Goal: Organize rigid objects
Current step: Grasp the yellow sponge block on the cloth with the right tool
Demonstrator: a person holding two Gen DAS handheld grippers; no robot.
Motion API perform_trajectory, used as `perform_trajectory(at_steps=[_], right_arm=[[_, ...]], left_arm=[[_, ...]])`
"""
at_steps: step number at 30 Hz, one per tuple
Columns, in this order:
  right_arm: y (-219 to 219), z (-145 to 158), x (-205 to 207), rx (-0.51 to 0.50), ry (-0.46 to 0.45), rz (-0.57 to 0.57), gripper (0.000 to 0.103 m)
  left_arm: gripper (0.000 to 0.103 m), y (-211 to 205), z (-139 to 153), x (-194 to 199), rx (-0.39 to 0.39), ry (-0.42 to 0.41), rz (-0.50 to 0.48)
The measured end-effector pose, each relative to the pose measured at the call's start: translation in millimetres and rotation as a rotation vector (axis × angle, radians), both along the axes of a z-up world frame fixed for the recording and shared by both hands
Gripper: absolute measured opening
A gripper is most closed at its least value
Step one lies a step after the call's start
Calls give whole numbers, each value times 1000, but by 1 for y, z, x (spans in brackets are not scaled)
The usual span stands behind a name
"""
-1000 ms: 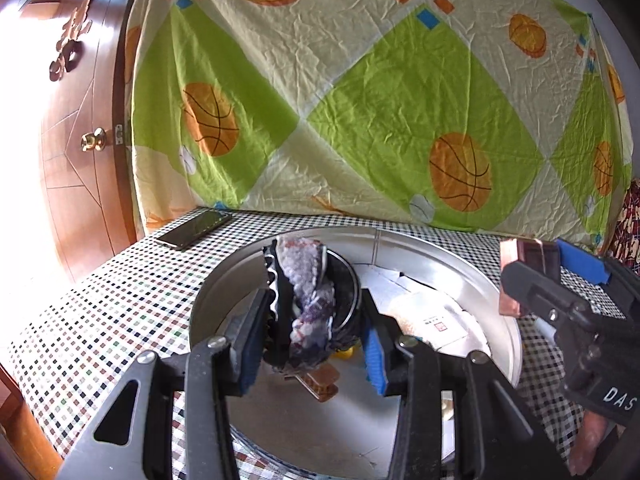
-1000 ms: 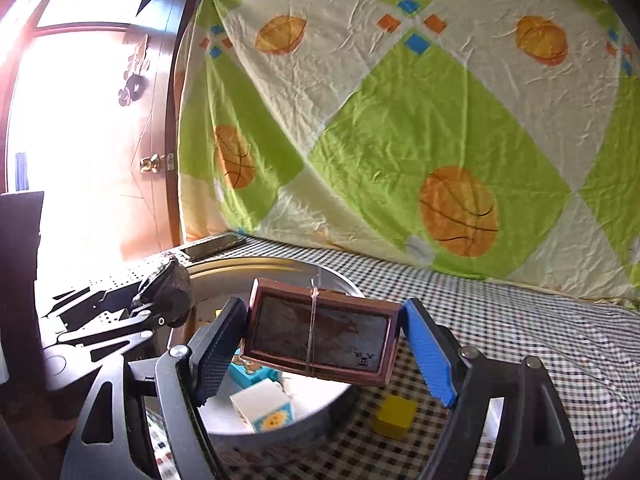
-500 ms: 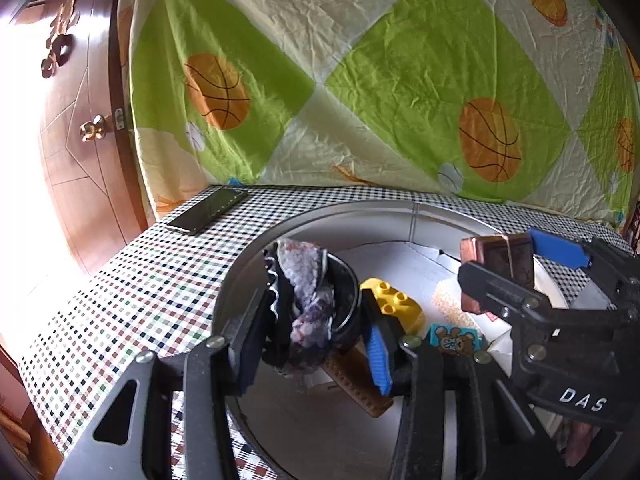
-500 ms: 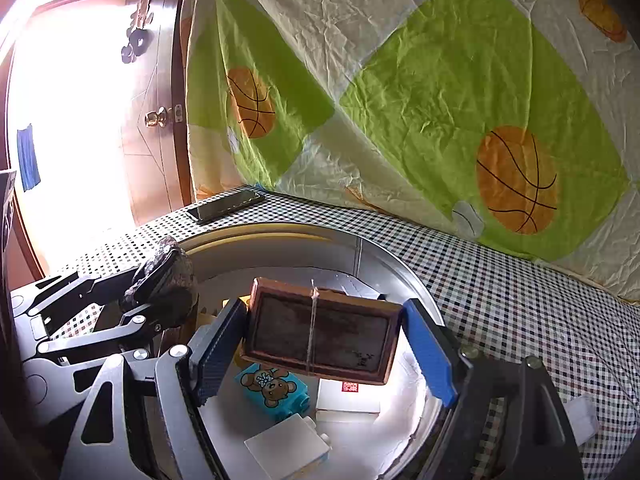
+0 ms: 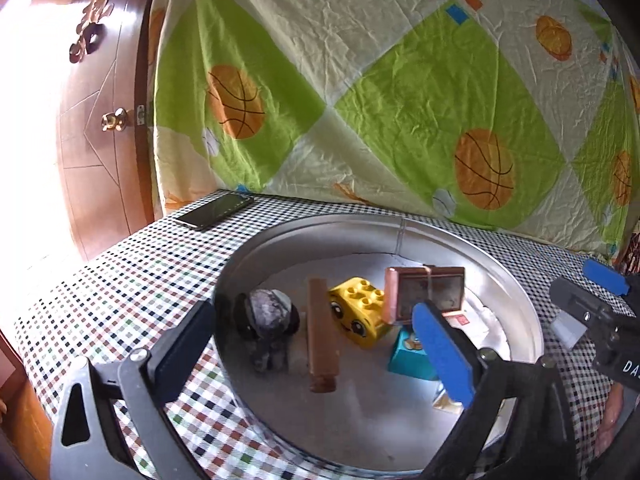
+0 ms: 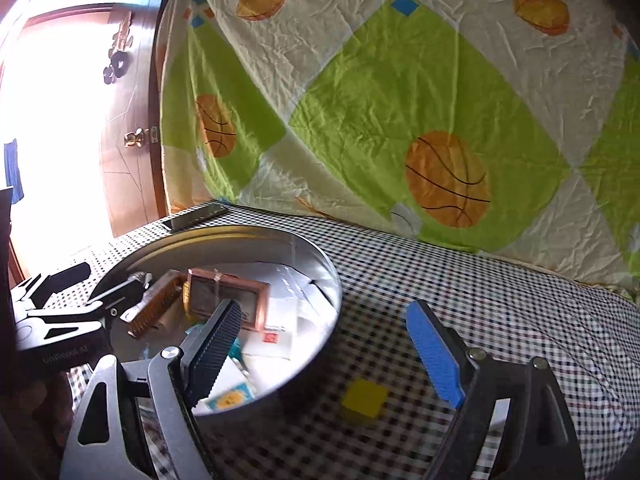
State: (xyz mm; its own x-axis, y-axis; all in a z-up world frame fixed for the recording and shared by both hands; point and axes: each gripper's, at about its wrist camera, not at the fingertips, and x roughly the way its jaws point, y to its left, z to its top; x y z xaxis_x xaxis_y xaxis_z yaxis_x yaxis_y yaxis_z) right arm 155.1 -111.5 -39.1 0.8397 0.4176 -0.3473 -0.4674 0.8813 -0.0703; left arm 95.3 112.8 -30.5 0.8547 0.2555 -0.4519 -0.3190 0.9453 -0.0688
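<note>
1. Two views, left wrist first: the left gripper (image 5: 320, 344) has its jaws opening, spread wide over the near rim of the round metal tin (image 5: 516, 292) with nothing pinched between them. Inside the tin sit a grey-and-black scrunchie thing (image 5: 267, 318), a brown wooden stick (image 5: 322, 340), a yellow smiley brick (image 5: 358, 312), a copper-framed little mirror (image 5: 424, 294) and a teal block (image 5: 408, 356). A phone (image 5: 214, 211) lies behind the tin.
2. Right wrist view: the right gripper (image 6: 326, 354) is opening too, empty, straddling the tin's right edge (image 6: 334, 292). The framed mirror (image 6: 226, 300) is in the tin. A yellow cube (image 6: 364, 398) sits on the checked cloth (image 6: 480, 288) just right of the tin, between the jaws but untouched.
</note>
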Motion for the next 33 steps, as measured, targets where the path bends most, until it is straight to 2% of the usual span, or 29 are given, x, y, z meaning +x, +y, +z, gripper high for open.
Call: perform_trajectory(at_steps=[3,6,12,18,20,22,26,27,33], right_arm=[[-22,-10,8,-25,32,-58,86],[-31,-20,21,-21,106,-80,86],[-15,-41,41,-71,236,-52,86],[-8,-51,58,-115,310,-55,86],[-4,-54,63,-137,336,-47,81],[1,-58,66,-158,359,-45,68],[4,-57,66,-165,363,-30,49],[4,-58,69,-166,362,-26,40],[0,-53,60,-131,329,-16,40]], left_arm=[[101,-18,0,4,12,5,-31],[103,-32,0,9,28,21,-45],[103,-37,-1,17,34,54,-37],[103,-31,-4,19,4,60,-38],[103,-32,-4,20,6,62,-41],[103,-33,-5,20,11,64,-46],[103,-37,-7,27,29,86,-52],[103,-38,-8,28,29,90,-51],[103,-42,-4,28,31,82,-54]])
